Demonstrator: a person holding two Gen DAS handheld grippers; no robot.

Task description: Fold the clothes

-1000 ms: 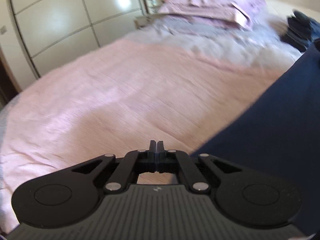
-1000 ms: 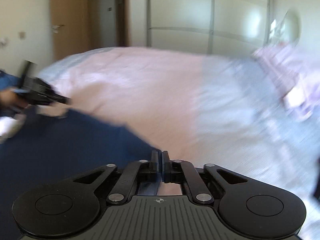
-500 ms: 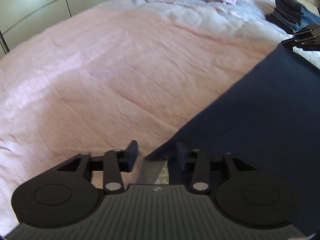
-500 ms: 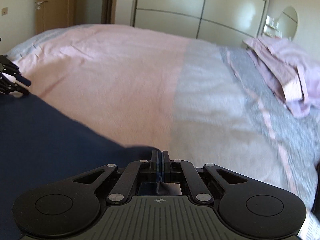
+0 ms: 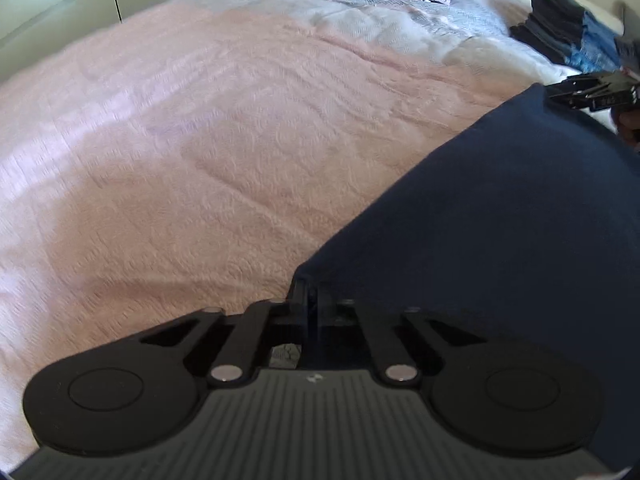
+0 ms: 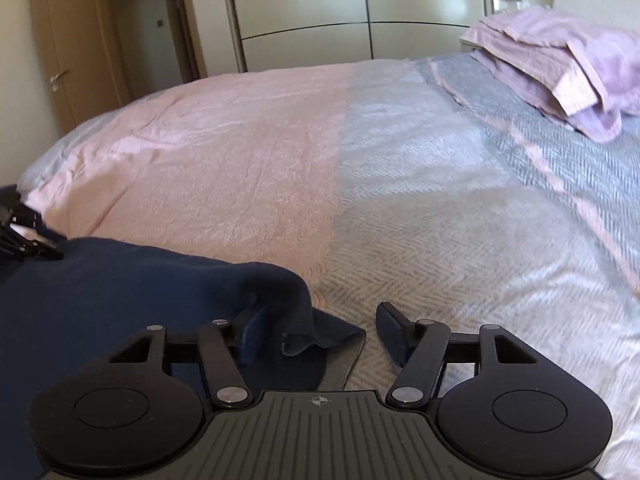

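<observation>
A navy blue garment [image 5: 500, 220] lies spread on the pink bedspread [image 5: 200, 140]. My left gripper [image 5: 312, 298] is shut on one corner of it, low over the bed. The garment's far corner lies by my right gripper [image 5: 592, 92], seen at the right edge. In the right wrist view the garment [image 6: 120, 288] covers the lower left. My right gripper [image 6: 320, 312] is opening, and a loose corner rests between its fingers, draped over the left finger [image 6: 250, 332]. My left gripper [image 6: 28, 236] shows at the far left edge.
Lilac pillows [image 6: 560, 68] lie at the head of the bed on a grey-striped part of the bedspread [image 6: 460, 208]. A stack of dark folded clothes [image 5: 568, 28] sits at the far right. White wardrobe doors [image 6: 360, 12] and a wooden door [image 6: 72, 40] stand beyond the bed.
Both grippers sank toward the bed. The left one opened around the garment's corner, then shut on it. The right one, earlier shut on its corner, now stands open with the cloth slack.
</observation>
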